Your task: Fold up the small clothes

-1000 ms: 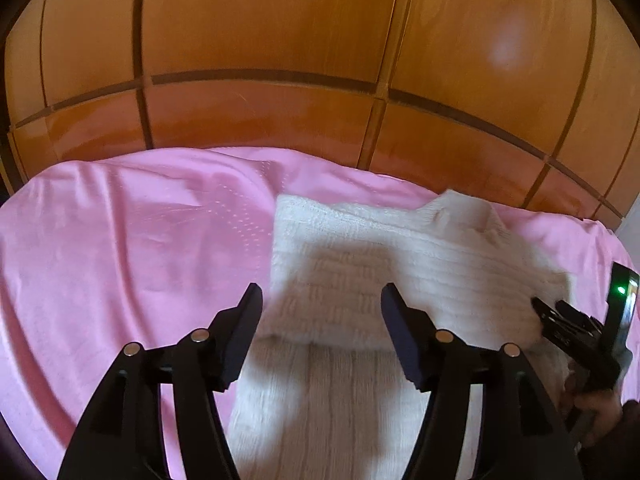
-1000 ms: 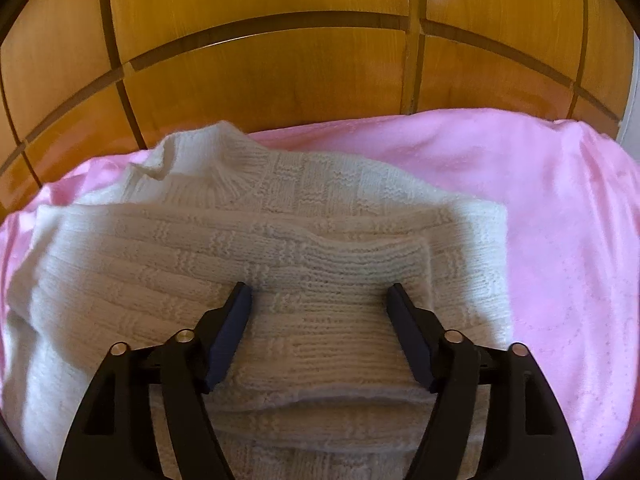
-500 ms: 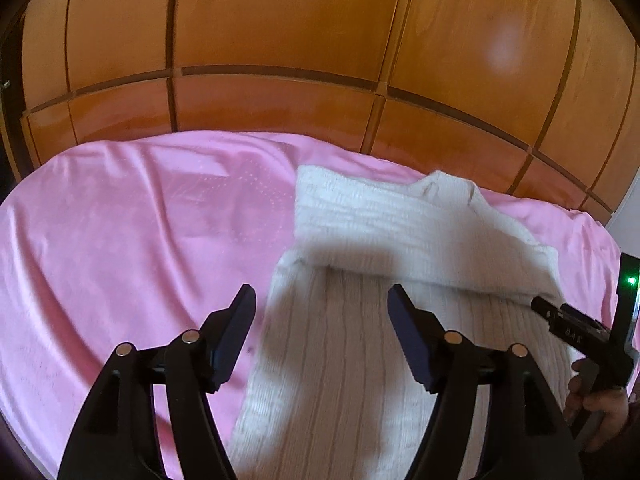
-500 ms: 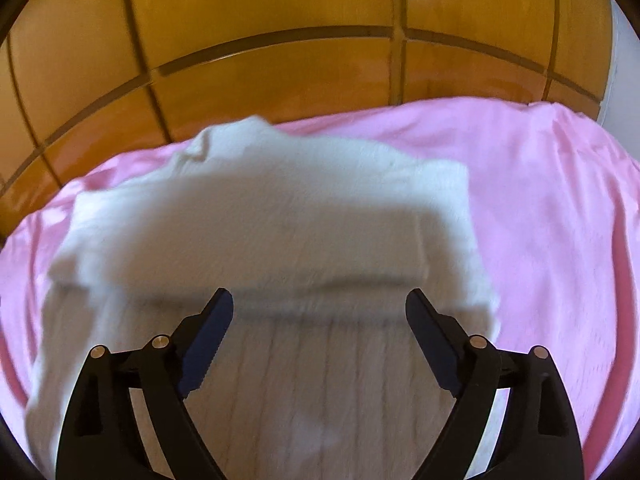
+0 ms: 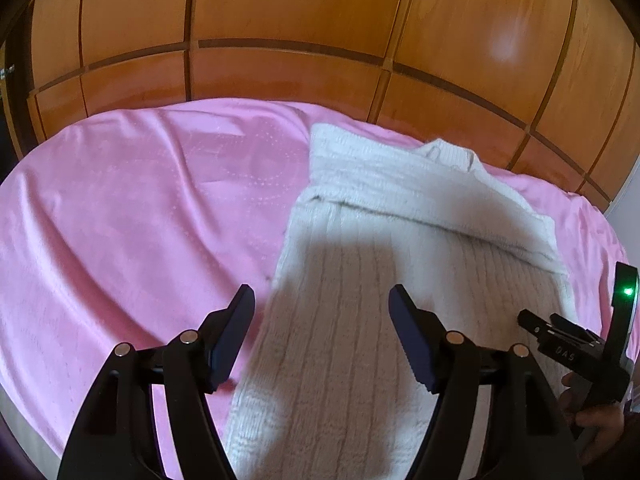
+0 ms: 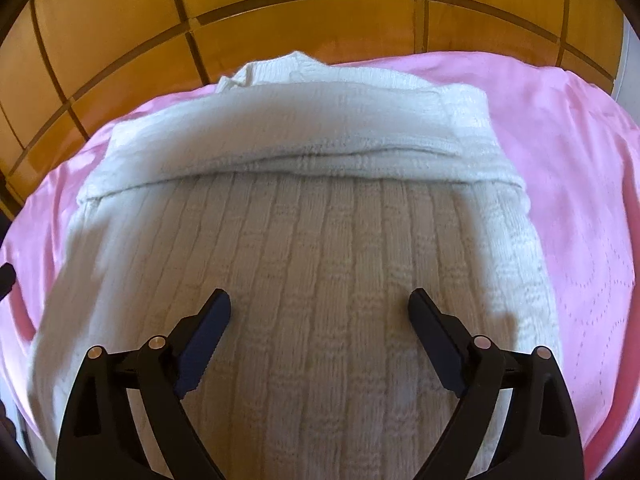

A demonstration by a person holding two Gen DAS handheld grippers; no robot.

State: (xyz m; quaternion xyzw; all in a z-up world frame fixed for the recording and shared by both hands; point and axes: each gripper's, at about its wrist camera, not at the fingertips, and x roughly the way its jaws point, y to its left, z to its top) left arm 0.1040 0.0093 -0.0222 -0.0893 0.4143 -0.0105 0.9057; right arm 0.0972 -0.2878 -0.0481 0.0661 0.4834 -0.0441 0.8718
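On top of the pink bed sheet point(image 5: 120, 220) lay the white knitted sweater point(image 6: 320, 264) with its sleeves folded across, and my left gripper point(image 5: 320, 334) and right gripper point(image 6: 320, 332) hung above it wide and empty, ready to grab the bottom.

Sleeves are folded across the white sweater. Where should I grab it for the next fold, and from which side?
Probably the near hem of the white sweater, one corner per gripper, coming from the near side. The sleeves lie folded across the far end near the collar, while the ribbed body lies flat towards you. The left gripper and right gripper are open and empty.
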